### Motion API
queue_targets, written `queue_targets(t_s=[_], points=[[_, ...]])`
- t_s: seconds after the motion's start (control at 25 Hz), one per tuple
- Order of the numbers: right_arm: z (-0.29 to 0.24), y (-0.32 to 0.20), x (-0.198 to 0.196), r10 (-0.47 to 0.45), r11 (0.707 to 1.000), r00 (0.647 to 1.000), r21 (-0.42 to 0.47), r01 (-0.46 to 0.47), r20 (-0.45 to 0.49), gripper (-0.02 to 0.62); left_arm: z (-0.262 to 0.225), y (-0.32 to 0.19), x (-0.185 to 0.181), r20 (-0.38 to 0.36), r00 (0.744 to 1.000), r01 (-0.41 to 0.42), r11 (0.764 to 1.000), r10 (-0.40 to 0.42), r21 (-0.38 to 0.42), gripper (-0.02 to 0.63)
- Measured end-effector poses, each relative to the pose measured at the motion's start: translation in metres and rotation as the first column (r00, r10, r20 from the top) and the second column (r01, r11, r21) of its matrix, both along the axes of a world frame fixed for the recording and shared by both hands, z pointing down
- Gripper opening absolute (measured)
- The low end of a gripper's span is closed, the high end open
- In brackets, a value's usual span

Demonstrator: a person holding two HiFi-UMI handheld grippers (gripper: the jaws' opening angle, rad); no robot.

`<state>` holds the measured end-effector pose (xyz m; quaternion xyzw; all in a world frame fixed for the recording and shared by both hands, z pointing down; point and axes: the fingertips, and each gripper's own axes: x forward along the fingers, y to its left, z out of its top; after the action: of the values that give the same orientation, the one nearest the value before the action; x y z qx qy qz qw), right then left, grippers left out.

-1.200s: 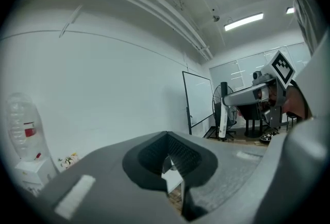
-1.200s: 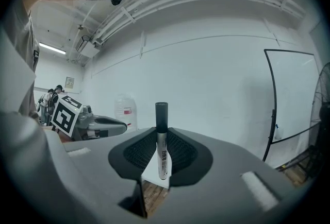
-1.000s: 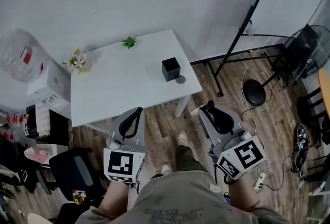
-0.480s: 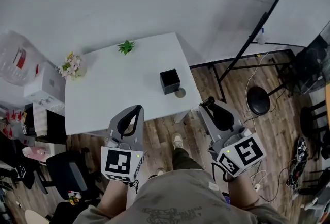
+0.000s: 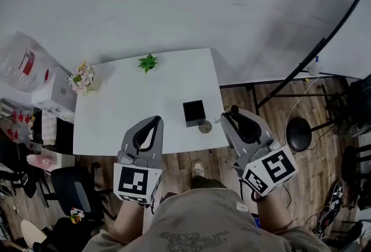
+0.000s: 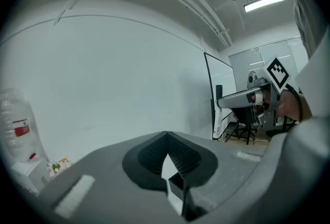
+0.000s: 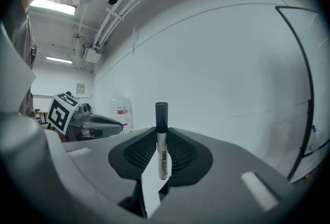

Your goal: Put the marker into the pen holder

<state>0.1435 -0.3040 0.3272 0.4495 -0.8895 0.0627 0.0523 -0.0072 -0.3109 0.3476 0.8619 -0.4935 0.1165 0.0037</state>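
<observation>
Right hand-held gripper (image 7: pixel 163 135) is clenched on the marker (image 7: pixel 161 115), which stands upright between its jaws, cap up, in the air near the black pen holder (image 5: pixel 194 113) on the white counter (image 5: pixel 127 106). Light, stiff and smooth-barrelled, the marker would likely pivot if pinched loosely, so this mid-barrel hold looks right. Left hand-held gripper (image 6: pixel 166 135) is closed on nothing.

1. the table (image 5: pixel 133 106) is bare between its near edge and the pen holder (image 5: pixel 194 113).
2. a small round thing (image 5: pixel 204 127) lies just beside the holder.
3. a plant (image 5: pixel 148 62) and flowers (image 5: pixel 83 78) stand at the far edge.
</observation>
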Motion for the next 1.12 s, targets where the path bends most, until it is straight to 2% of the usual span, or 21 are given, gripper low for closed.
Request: queue_targets(t_s=[0.28, 0.52, 0.84, 1.12], points=[[0.003, -0.048, 0.007, -0.078, 0.997, 0.997, -0.004, 0.078, 0.015, 0.094, 0.003, -0.033, 0.006, 0.024, 0.997, 0.080, 0.997, -0.080, 0.002, 0.002], [0.012, -0.065, 0.009, -0.096, 0.995, 0.995, -0.021, 0.096, 0.026, 0.094, 0.008, -0.043, 0.007, 0.038, 0.995, 0.094, 0.995, -0.093, -0.016, 0.002], [0.016, -0.074, -0.003, -0.090, 0.995, 0.996, -0.033, 0.091, 0.022, 0.094, 0.011, -0.051, -0.001, 0.040, 0.996, 0.081, 0.996, -0.079, -0.031, 0.002], [0.014, -0.083, -0.013, -0.034, 0.999, 0.999, -0.036, 0.035, 0.020, 0.094, 0.009, -0.067, -0.014, 0.045, 0.998, 0.037, 0.999, -0.035, -0.032, 0.002]])
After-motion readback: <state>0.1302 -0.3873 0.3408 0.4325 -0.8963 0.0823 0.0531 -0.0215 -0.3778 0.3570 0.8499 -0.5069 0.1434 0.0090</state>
